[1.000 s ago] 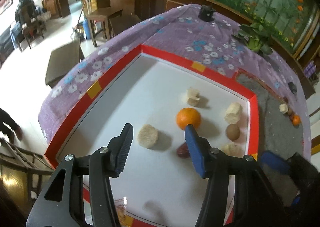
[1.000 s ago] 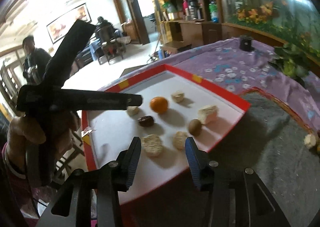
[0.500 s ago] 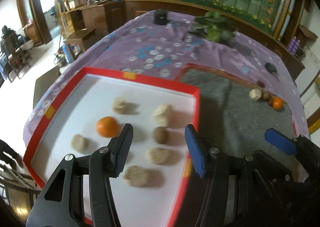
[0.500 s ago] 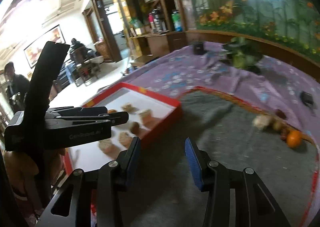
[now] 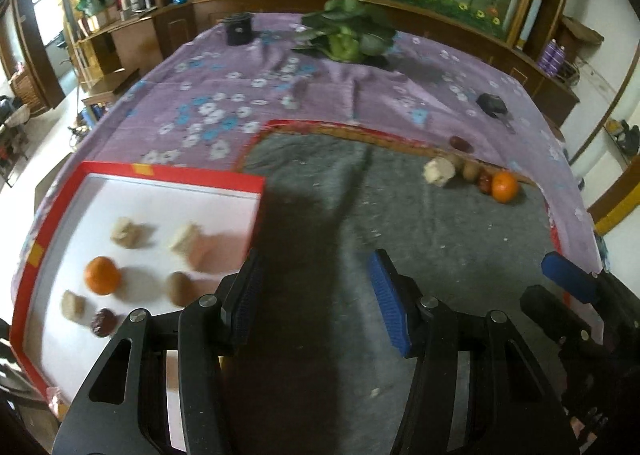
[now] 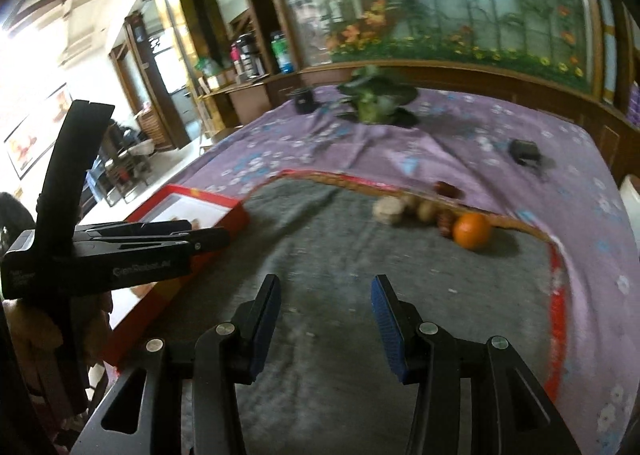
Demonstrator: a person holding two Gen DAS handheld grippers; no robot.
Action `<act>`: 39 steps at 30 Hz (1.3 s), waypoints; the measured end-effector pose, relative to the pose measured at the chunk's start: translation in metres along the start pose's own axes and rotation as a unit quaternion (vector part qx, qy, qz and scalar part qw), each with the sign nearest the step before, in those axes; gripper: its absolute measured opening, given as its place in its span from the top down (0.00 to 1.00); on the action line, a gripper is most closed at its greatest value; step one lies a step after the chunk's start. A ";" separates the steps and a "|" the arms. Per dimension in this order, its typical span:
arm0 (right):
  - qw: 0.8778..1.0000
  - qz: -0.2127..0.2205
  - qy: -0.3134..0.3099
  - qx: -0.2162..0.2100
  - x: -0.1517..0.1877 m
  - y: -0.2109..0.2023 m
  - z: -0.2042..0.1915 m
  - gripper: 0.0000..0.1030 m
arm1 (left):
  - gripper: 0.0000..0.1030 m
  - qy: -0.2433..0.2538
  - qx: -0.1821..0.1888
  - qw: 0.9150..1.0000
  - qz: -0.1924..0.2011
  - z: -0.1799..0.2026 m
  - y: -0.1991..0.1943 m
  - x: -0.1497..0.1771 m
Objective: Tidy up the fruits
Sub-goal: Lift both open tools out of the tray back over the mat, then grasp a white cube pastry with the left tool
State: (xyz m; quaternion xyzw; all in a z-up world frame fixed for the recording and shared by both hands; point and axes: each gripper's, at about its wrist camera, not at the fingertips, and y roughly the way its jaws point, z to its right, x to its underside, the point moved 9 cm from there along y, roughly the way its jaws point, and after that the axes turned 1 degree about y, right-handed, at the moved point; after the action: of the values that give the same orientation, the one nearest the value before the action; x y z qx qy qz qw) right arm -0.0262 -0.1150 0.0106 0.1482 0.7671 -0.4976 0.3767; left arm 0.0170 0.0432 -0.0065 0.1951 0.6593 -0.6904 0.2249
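Left gripper point(image 5: 314, 295): tilted steeply down over the grey mat point(image 5: 420, 223), jaws apart, nothing between them.
Right gripper point(image 6: 326, 311): angled down over the same mat, jaws parted and empty.
Tray point(image 5: 168, 171): red-rimmed, at the left; holds an orange point(image 5: 102, 275) and pale pieces.
Loose fruit: second orange point(image 6: 472, 231) at the mat's far edge, touching small brown fruits.

The left gripper point(image 5: 316, 297) points steeply downward, its two fingers point(image 5: 386, 295) standing apart with nothing between them. The right gripper point(image 6: 325, 311) tilts down less sharply, its blue-padded fingers point(image 6: 384, 317) likewise parted and empty. In the right wrist view the left gripper shows from the side at the left edge, a hand point(image 6: 28, 329) gripping its handle from below.
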 end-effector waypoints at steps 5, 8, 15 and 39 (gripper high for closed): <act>0.999 0.004 0.029 0.021 0.004 -0.006 0.034 0.55 | 0.48 0.011 0.018 1.000 -0.007 0.025 0.012 -0.010; 0.999 0.007 0.046 0.024 0.004 -0.008 0.048 0.55 | 0.48 0.022 0.018 1.000 -0.014 0.037 0.022 -0.013; 0.999 0.003 0.044 0.030 0.005 -0.004 0.061 0.55 | 0.48 0.026 0.018 0.999 -0.023 0.053 0.037 -0.016; 0.996 0.008 0.066 0.062 0.002 -0.008 0.115 0.54 | 0.48 0.043 0.017 0.998 -0.037 0.085 0.074 -0.035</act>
State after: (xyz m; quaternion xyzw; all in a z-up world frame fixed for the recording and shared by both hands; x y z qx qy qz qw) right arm 0.0169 -0.2199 -0.0108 0.2099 0.7567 -0.5307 0.3190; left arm 0.0901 -0.0418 -0.0428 0.2037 0.6634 -0.7003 0.1671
